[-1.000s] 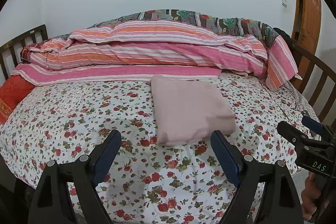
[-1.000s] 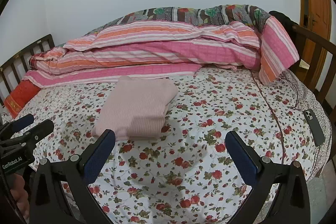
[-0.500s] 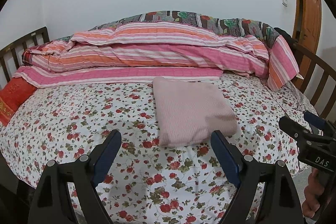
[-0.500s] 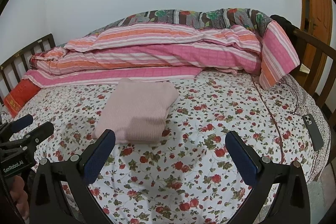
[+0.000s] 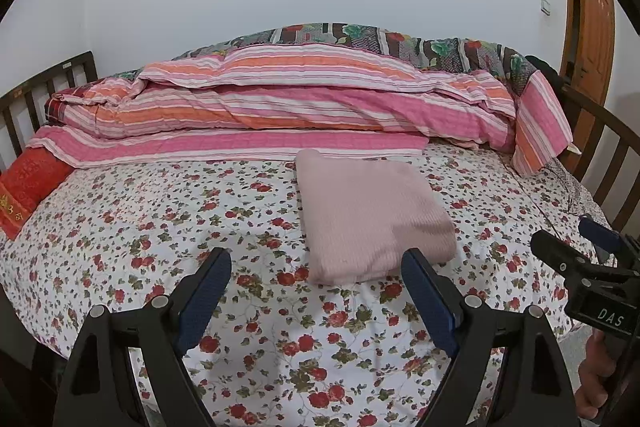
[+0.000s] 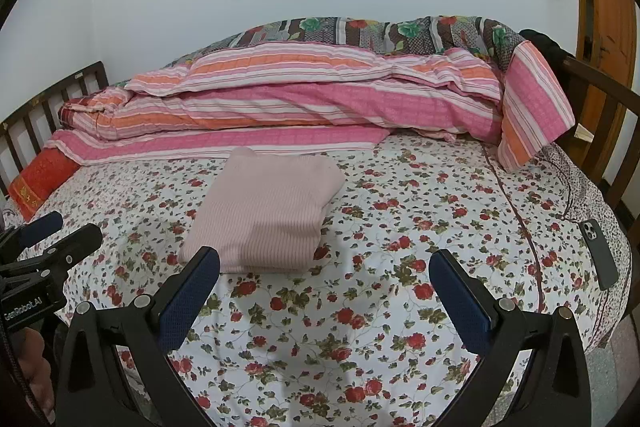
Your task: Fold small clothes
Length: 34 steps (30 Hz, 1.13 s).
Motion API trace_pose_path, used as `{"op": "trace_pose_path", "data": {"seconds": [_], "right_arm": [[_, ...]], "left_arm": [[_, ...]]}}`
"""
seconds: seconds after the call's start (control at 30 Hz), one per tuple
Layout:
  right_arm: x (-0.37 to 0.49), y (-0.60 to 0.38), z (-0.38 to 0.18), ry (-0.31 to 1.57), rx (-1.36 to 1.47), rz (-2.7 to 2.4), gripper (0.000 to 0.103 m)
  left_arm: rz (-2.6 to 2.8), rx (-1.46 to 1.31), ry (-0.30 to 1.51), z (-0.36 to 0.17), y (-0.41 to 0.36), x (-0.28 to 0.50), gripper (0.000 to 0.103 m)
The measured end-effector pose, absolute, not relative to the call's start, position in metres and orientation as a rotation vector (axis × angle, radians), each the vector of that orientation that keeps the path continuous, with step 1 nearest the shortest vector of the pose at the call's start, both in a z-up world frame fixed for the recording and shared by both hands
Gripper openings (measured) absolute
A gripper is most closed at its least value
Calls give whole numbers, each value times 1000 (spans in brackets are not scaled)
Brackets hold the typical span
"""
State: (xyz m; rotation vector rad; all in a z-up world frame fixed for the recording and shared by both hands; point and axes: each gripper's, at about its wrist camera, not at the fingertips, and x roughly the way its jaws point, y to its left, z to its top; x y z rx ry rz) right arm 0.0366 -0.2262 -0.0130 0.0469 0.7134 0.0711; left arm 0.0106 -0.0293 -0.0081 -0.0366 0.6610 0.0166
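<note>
A folded pale pink garment (image 5: 370, 219) lies flat on the floral bedsheet (image 5: 160, 227), near the middle of the bed; it also shows in the right wrist view (image 6: 264, 215). My left gripper (image 5: 316, 263) is open and empty, held just short of the garment's near edge. My right gripper (image 6: 328, 263) is open and empty, to the right of the garment's near edge. Each gripper shows at the edge of the other's view: the right one (image 5: 576, 247) and the left one (image 6: 52, 231).
A rolled pink and orange striped quilt (image 5: 288, 107) lies along the back of the bed. A red cushion (image 5: 28, 187) sits at the left. A phone (image 6: 600, 251) lies on the bed's right side. Wooden rails (image 6: 608, 115) stand on both sides, a door (image 6: 612, 7) at the right.
Both grippers have drawn back and risen a little from the bed, so the garment sits slightly farther off. The garment has not moved. Both jaws stay open.
</note>
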Motion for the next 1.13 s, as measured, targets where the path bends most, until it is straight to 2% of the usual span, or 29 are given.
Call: {"op": "trace_pose_path", "data": {"seconds": [1.13], "right_arm": [[42,-227,-14,707,52,71,102]], "left_arm": [[16,-58,653,-9,-31,19,86]]}}
